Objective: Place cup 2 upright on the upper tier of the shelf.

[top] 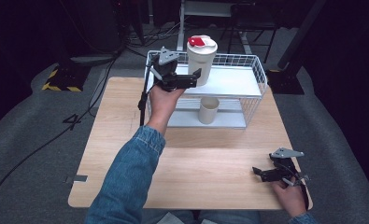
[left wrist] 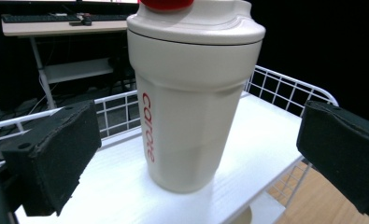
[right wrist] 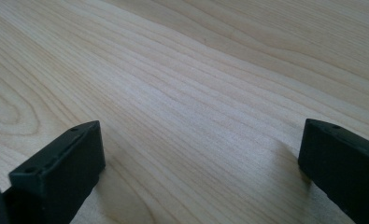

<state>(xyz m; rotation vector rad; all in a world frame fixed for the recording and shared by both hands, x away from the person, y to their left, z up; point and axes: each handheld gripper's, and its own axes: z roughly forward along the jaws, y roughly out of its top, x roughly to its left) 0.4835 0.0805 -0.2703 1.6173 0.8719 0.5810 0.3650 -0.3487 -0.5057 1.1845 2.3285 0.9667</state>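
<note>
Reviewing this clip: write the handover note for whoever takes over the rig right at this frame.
Left gripper: open, jaws either side of the cream tumbler, not touching it.
Right gripper: open, resting low over the wooden table, holding nothing.
Tumbler stands upright, lid on, on the top shelf of the white wire rack; a beige cup sits on the lower shelf.
Done: approach. Left: probably closing on the tumbler.

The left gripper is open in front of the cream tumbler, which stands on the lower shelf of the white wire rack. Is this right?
Not quite. The cream tumbler stands on the upper shelf of the white wire rack, as the high view shows; the lower shelf holds a small beige cup. The rest is right: the left gripper is open in front of the tumbler.
</note>
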